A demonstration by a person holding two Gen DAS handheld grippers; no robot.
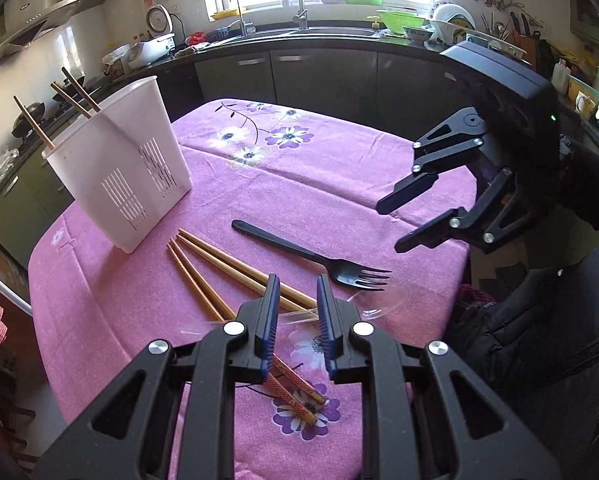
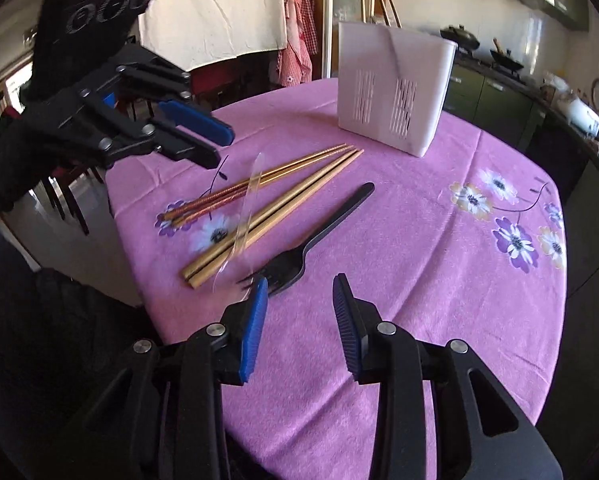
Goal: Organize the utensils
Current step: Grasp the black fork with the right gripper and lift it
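At nine o'clock on the pink cloth (image 1: 339, 184), the white holder (image 1: 119, 172) was seen with some chopsticks already in it. At six o'clock, the left gripper (image 1: 297, 312) was held narrow and empty over the loose chopsticks (image 1: 219, 268). The clear spoon (image 2: 247, 200) lay across them and could be knocked away. At three o'clock, the black fork (image 1: 311, 256) lay under the right gripper (image 1: 395, 228), half open and empty.

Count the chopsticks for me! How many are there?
7. Three stand in the white holder. Four lie on the pink cloth: a plain pair and a patterned pair. More could be hidden inside the holder.
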